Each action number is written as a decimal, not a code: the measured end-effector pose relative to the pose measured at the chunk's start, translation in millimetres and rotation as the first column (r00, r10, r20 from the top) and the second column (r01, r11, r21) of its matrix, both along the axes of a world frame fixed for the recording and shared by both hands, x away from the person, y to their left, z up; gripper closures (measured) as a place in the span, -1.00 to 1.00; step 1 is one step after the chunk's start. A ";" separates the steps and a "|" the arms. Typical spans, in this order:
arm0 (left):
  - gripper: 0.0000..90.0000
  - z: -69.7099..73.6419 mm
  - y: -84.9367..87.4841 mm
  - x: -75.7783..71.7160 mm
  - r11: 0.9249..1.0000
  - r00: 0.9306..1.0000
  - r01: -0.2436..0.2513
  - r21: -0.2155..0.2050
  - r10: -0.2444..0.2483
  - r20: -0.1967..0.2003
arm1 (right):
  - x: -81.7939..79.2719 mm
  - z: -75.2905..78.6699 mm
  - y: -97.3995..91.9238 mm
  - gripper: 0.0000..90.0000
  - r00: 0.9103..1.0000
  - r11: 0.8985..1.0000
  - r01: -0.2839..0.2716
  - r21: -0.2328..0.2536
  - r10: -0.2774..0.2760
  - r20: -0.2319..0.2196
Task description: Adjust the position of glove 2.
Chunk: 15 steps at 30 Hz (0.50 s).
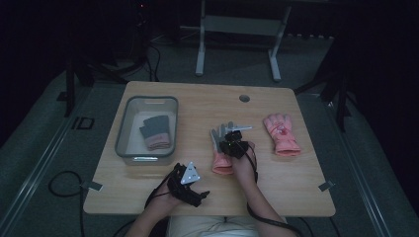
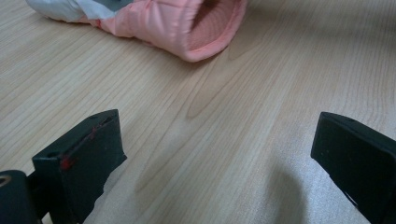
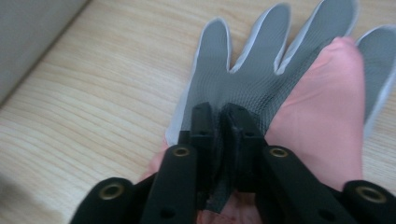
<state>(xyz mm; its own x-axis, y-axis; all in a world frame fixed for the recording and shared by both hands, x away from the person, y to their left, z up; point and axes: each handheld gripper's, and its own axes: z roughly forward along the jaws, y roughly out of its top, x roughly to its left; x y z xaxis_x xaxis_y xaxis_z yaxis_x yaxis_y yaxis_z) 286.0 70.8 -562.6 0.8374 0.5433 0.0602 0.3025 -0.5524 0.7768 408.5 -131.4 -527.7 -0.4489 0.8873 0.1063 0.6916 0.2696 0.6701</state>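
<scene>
The right gripper (image 3: 219,116) points down, fingers pinching the pink glove's (image 3: 322,116) grey palm. The left gripper (image 2: 217,154) rests low over the tabletop (image 2: 224,93), fingers spread wide.

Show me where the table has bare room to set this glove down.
Bare wood lies between the bin and the glove pinched in the right gripper, along the far edge by the round hole, and at the near right corner. The strip between that glove and the other pink glove is tight. The left gripper crowds the near left edge.
</scene>
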 end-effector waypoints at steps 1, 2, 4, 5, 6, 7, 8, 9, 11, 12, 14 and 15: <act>-0.95 0.0 0.5 0.5 1.000 1.000 -0.001 -0.003 0.001 -0.001 | -2.3 3.7 -0.6 0.74 1.000 1.000 -0.007 0.007 0.007 0.004; -0.95 0.0 0.5 0.5 1.000 1.000 -0.001 -0.003 0.001 -0.001 | -2.3 3.7 -0.6 0.74 1.000 1.000 -0.007 0.007 0.007 0.004; -0.95 -0.2 0.9 0.7 1.000 1.000 -0.001 -0.004 0.001 -0.005 | -10.3 18.9 -5.2 0.60 0.999 0.999 -0.030 0.033 0.028 0.042; -0.95 -0.2 0.7 0.7 1.000 1.000 -0.002 -0.005 0.002 -0.007 | -12.3 24.7 -8.1 0.57 0.998 0.999 -0.033 0.039 0.031 0.059; -0.95 -0.1 0.8 0.7 1.000 1.000 -0.001 -0.004 0.001 -0.007 | -14.1 30.8 -12.3 0.56 0.997 0.998 -0.036 0.048 0.033 0.074; -0.95 -0.1 0.8 0.7 1.000 1.000 -0.001 -0.004 0.001 -0.007 | -15.7 37.2 -17.7 0.54 0.995 0.998 -0.038 0.056 0.033 0.093; -0.95 0.0 0.9 0.6 1.000 1.000 0.001 -0.004 -0.001 -0.007 | -15.7 37.2 -17.7 0.54 0.995 0.998 -0.038 0.056 0.033 0.093; -0.95 -0.2 0.7 0.5 1.000 1.000 0.002 -0.004 -0.002 -0.007 | -17.1 43.6 -23.7 0.52 0.993 0.998 -0.038 0.057 0.031 0.112; -0.95 -0.1 0.6 0.7 1.000 1.000 0.004 0.002 -0.004 -0.005 | -17.8 60.7 -47.8 0.46 0.984 0.999 -0.040 0.031 0.034 0.177; -0.95 -0.1 0.6 0.7 1.000 1.000 0.004 0.002 -0.004 -0.005 | -17.0 65.6 -57.5 0.45 0.982 0.999 -0.031 0.020 0.027 0.188; -0.95 0.0 0.5 0.8 1.000 1.000 0.005 0.001 -0.005 -0.002 | -13.8 72.7 -79.0 0.45 0.977 1.000 -0.005 -0.011 0.007 0.215; -0.95 0.0 0.6 0.7 1.000 1.000 0.006 0.001 -0.006 -0.005 | -11.3 74.9 -90.7 0.45 0.976 1.000 0.009 -0.019 -0.005 0.216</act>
